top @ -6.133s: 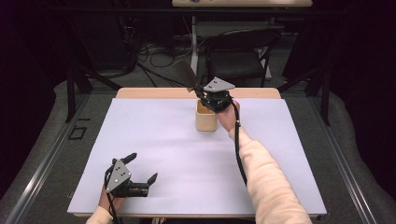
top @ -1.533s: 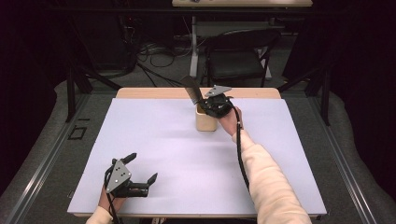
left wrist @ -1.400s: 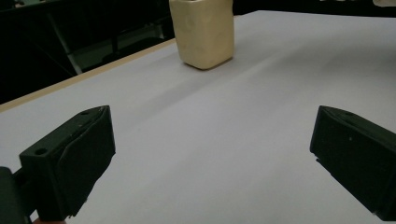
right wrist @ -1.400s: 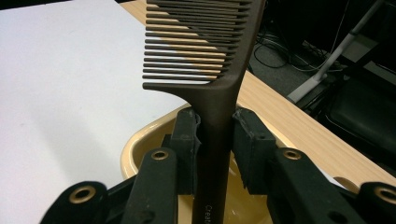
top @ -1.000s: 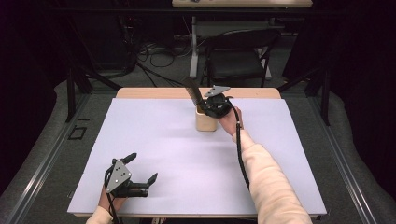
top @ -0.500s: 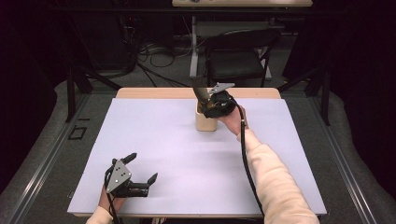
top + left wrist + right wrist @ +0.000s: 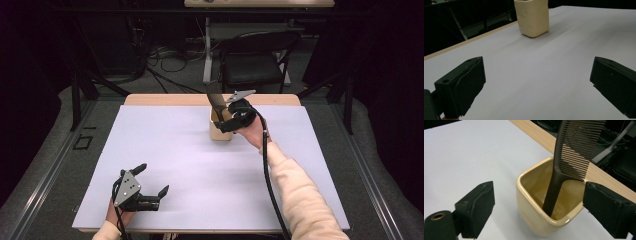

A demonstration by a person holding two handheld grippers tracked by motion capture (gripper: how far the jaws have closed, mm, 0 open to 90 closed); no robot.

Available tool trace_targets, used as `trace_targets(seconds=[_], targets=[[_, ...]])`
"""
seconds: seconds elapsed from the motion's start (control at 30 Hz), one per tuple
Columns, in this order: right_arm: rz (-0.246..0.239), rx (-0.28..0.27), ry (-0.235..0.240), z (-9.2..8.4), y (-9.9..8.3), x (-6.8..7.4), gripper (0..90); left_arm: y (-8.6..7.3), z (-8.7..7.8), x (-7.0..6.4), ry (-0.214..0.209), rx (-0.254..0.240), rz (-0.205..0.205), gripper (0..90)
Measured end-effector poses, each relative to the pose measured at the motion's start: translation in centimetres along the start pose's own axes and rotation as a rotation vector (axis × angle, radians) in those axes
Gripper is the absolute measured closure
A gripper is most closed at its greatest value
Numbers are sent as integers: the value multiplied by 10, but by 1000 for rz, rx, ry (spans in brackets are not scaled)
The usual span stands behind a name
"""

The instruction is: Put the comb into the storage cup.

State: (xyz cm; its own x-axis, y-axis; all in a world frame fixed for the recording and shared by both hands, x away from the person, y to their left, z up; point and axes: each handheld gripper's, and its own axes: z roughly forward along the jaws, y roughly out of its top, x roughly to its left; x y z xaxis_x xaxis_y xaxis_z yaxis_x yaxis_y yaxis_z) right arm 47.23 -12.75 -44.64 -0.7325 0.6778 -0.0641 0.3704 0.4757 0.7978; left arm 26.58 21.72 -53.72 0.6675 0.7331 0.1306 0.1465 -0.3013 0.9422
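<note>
The white tabletop (image 7: 190, 165) takes up the middle of the high view. A cream cup (image 7: 220, 128) stands on it just above centre, near the far wooden edge; in the left gripper view it sits at the top centre. A dark comb (image 7: 572, 155) stands handle-down inside the cup, leaning toward the upper right. The right gripper (image 7: 231, 120) hovers over the cup, its fingers having just been opening and now wide apart, touching nothing. At lower left the left gripper (image 7: 150, 187) rests with fingers spread, empty.
</note>
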Motion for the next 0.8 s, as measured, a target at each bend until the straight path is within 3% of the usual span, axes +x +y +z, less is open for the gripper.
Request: trace_targets(seconds=[0.33,0.8], targets=[[25,25,40,-15,-10,2,2,0,0,-1,2,3,1,1],[41,48,68,-39,-34,2,0,0,-1,0,6,2,-3,1]])
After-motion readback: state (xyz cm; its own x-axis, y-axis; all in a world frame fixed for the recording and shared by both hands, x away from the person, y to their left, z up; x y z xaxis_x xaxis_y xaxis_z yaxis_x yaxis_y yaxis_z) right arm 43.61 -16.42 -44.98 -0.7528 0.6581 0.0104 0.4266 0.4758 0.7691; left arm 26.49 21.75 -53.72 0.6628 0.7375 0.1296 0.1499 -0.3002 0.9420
